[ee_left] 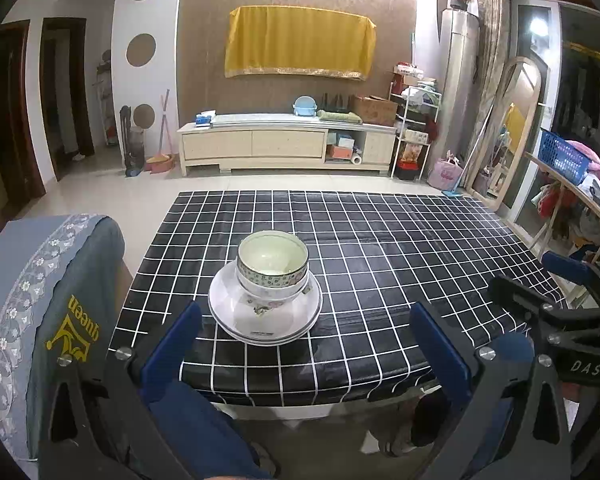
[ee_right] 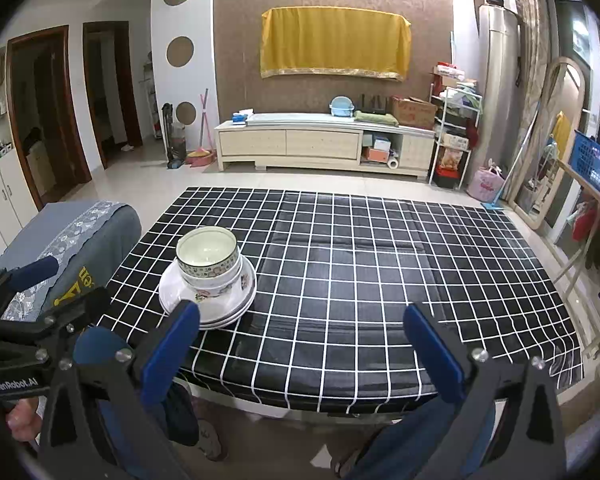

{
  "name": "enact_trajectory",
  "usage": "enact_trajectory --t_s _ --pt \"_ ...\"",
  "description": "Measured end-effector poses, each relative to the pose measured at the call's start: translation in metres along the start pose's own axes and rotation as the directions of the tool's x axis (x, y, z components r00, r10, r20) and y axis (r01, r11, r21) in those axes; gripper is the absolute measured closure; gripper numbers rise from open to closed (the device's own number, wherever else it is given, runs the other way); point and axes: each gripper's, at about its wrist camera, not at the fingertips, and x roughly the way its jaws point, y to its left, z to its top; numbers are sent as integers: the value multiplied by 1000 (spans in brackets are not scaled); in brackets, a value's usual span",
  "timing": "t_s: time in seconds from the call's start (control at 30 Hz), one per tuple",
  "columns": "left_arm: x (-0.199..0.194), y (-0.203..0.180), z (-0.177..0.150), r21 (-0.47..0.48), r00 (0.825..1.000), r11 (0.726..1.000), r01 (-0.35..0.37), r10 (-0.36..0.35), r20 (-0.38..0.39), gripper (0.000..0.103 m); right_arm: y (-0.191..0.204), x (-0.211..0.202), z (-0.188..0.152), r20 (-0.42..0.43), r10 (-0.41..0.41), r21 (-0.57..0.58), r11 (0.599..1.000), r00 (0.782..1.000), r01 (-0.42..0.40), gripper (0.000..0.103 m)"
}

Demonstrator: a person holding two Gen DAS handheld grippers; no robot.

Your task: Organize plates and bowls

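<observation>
The left gripper (ee_left: pixel 306 344) is held low at the near edge of the black white-gridded tablecloth (ee_left: pixel 380 264), its blue-padded jaws spread wide and nothing gripped; the right gripper (ee_right: pixel 302 344) is posed alike beside it, also wide open and empty. Two nested patterned ceramic bowls (ee_left: pixel 272 268) are seen stacked on three white plates (ee_left: pixel 265 316) toward the table's left

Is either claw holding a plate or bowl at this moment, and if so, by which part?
Nothing is held. The left claw and the right claw are both open and short of the stack of bowls and plates on the table.
</observation>
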Motion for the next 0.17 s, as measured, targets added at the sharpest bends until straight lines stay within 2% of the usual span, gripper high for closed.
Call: enact_trajectory --t_s 0.17 --pt "-1 -2 -1 10 1000 1000 -9 9 10 0 1 3 0 -8 1 -2 1000 1000 -1 0"
